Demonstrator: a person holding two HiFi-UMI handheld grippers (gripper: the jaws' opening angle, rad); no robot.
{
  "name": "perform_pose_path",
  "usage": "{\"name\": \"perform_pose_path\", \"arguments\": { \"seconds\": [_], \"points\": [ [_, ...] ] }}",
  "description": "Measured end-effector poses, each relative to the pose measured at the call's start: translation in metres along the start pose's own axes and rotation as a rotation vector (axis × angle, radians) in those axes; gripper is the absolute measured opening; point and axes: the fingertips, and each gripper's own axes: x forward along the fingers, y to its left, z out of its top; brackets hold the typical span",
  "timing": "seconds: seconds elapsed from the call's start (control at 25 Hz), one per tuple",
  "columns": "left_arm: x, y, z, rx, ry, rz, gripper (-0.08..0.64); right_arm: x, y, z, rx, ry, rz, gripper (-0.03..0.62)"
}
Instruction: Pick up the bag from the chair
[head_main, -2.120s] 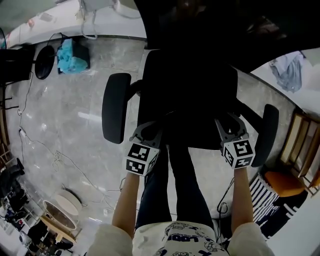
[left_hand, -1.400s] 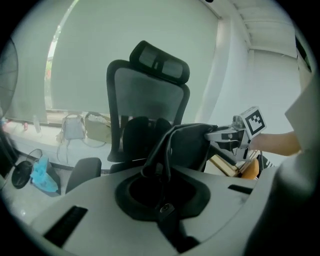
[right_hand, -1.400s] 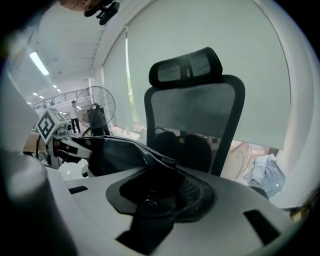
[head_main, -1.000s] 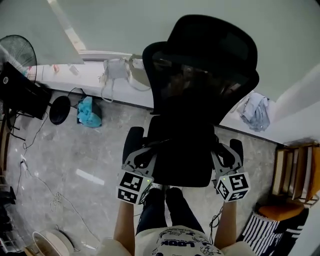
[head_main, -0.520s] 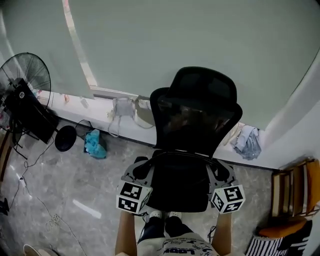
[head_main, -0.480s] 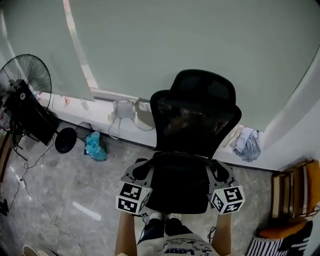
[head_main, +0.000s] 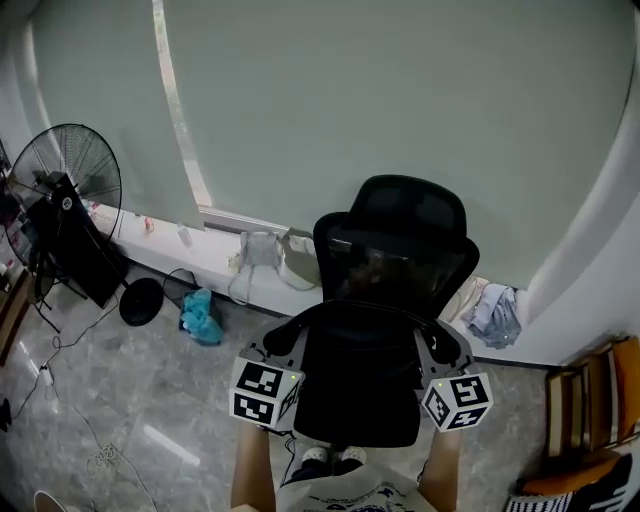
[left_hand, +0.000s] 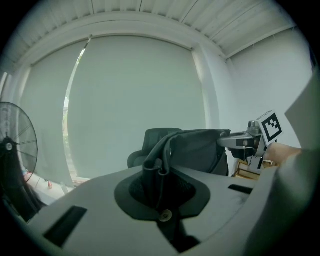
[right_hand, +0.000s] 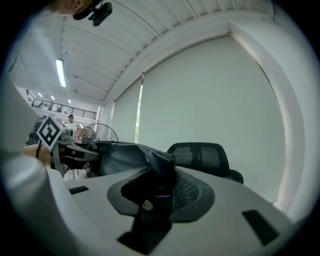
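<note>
A black bag (head_main: 358, 372) hangs stretched between my two grippers, in front of the black office chair (head_main: 400, 240). My left gripper (head_main: 283, 343) is shut on the bag's left top edge, and my right gripper (head_main: 437, 345) is shut on its right top edge. In the left gripper view a bunched fold of the bag (left_hand: 195, 149) sits pinched in the left gripper (left_hand: 157, 175), with the right gripper (left_hand: 252, 141) across from it. The right gripper view shows the bag (right_hand: 120, 152) clamped in the right gripper (right_hand: 159, 182), the left gripper (right_hand: 56, 145) opposite and the chair (right_hand: 205, 152) behind.
A standing fan (head_main: 65, 190) and dark equipment are at the left. A blue cloth (head_main: 203, 315) lies on the floor by the wall ledge. A cloth pile (head_main: 495, 310) rests on the ledge at the right. Wooden furniture (head_main: 590, 400) stands at the far right.
Both grippers have risen together with the bag, which has come up off the chair seat. The head view has tipped up, showing the chair back, wall and fan.
</note>
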Motion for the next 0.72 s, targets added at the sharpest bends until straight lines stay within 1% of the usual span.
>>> {"name": "perform_pose_path", "arguments": {
  "seconds": [0.2,0.32,0.72],
  "points": [
    [-0.017,0.002,0.012,0.003,-0.030,0.018,0.035,-0.008,0.011,0.016,-0.011,-0.031,0.005,0.124],
    [-0.021,0.003,0.015,0.006,-0.036,0.015,0.035,-0.011,0.014,0.021,-0.010,-0.039,0.003,0.123],
    [-0.026,-0.001,0.016,0.013,-0.047,0.004,0.035,-0.021,0.018,0.021,-0.003,-0.044,-0.009,0.123]
  ]
}}
